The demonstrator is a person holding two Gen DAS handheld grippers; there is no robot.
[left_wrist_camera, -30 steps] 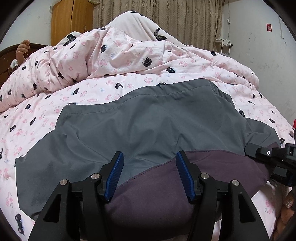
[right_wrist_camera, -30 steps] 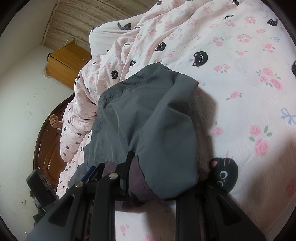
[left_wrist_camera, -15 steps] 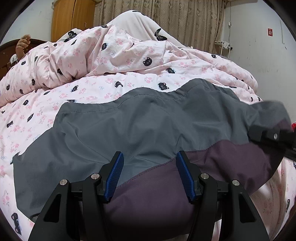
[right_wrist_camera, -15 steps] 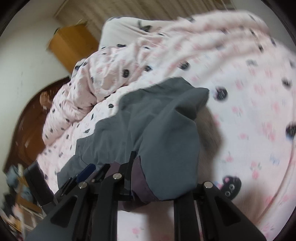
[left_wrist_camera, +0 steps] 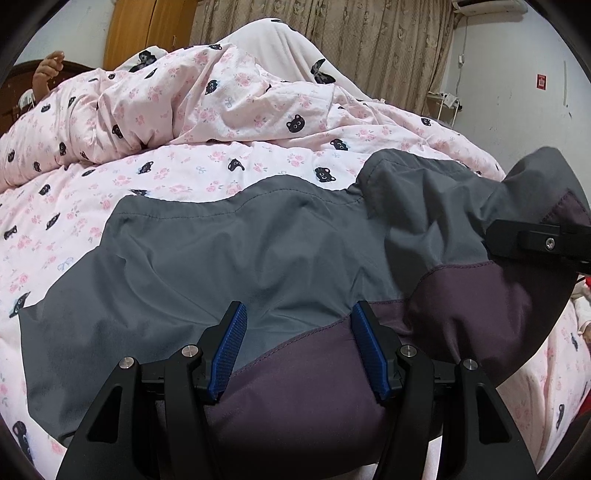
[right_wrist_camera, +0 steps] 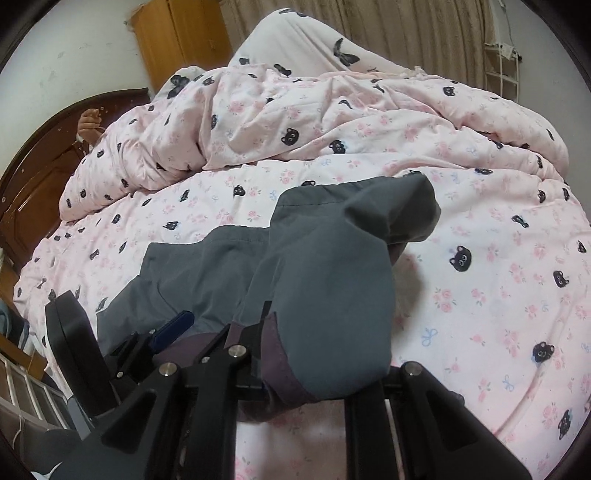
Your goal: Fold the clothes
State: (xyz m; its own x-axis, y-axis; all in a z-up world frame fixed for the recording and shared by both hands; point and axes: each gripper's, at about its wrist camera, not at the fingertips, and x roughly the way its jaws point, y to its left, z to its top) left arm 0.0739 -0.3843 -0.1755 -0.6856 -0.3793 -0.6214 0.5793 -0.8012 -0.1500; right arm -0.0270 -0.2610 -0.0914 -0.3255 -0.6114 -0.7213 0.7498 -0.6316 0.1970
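A grey garment (left_wrist_camera: 221, 251) with a dark purple panel (left_wrist_camera: 314, 373) lies spread on the pink cat-print bed sheet (left_wrist_camera: 110, 192). My left gripper (left_wrist_camera: 298, 314) hovers low over the grey-purple seam, its blue pads apart and the cloth lying flat beneath them. My right gripper (right_wrist_camera: 295, 332) is closing its jaws on the garment's right end, which drapes over its fingers and hangs lifted off the bed. In the left wrist view the right gripper (left_wrist_camera: 535, 240) shows at the right edge with raised cloth above it. The left gripper (right_wrist_camera: 159, 339) appears low left in the right wrist view.
A bunched pink quilt (left_wrist_camera: 221, 92) is piled at the back of the bed. A person's hand (right_wrist_camera: 88, 122) rests by the dark wooden headboard (right_wrist_camera: 37, 177). A wooden wardrobe (left_wrist_camera: 147, 29), curtains and a white wire rack (right_wrist_camera: 502, 77) stand behind.
My right gripper has risen and rolled upright, lifting the garment's right end off the sheet. The left gripper has barely moved.
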